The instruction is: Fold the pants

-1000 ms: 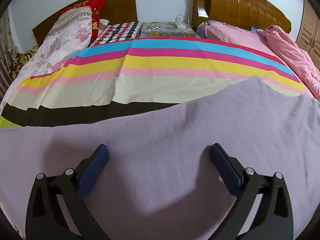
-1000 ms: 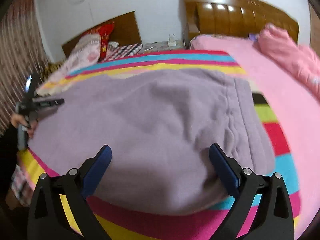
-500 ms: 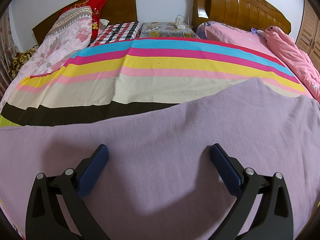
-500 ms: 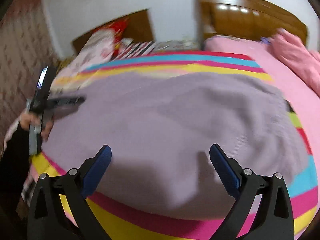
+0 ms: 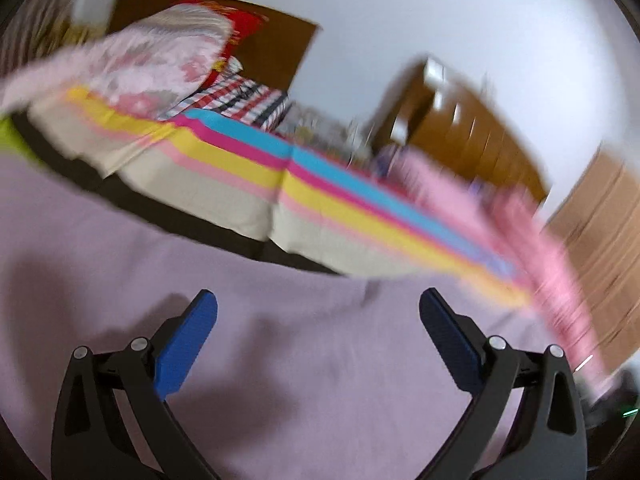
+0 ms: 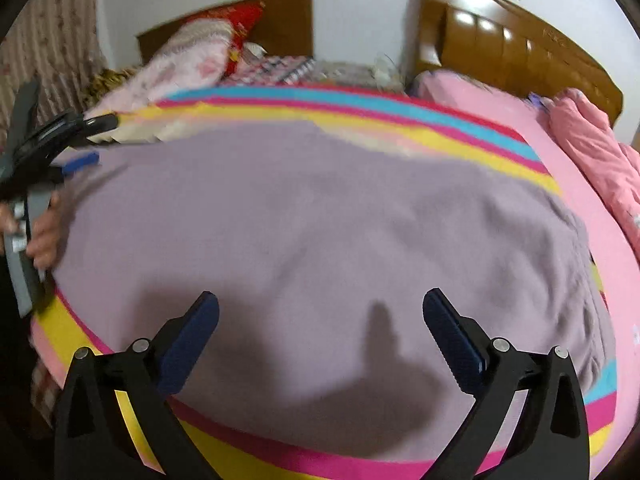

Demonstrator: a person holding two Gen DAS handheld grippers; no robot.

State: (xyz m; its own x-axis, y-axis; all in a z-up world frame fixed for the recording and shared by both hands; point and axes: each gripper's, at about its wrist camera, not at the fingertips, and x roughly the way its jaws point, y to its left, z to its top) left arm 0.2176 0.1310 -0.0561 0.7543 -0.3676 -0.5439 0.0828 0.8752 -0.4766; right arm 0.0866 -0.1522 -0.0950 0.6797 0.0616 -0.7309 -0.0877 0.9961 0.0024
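The pants [image 6: 320, 232], of a soft, fleecy lilac knit, are spread flat over a striped blanket [image 6: 400, 108] on the bed; a broad rounded mass of cloth is formed, with shallow wrinkles and a ribbed, gathered edge at the right side in the right wrist view. The blanket is banded in cyan, magenta, yellow, pale pink, cream and black, and its bands are seen beyond and below the garment.

The right claw [image 6: 320, 316] is held just above the near part of the pants, its two black fingers spread wide and nothing pinched between the dark blue, ridged pads [image 6: 188, 340]; its shadow is cast on the fabric beneath. The left claw [image 5: 318, 316] is likewise spread wide over the lilac cloth, with nothing gripped between its blue pads [image 5: 186, 344]; its view is tilted and heavily blurred. In the right wrist view the left claw [image 6: 86, 140] is seen at the far left edge of the garment, its grey handle held in a hand [image 6: 42, 232].

Behind, a glossy padded wooden headboard [image 6: 512, 48], a pink quilt [image 6: 592, 152] in rumpled folds, and a floral pillow [image 6: 180, 68] before a red cushion [image 6: 236, 24] can be made out.
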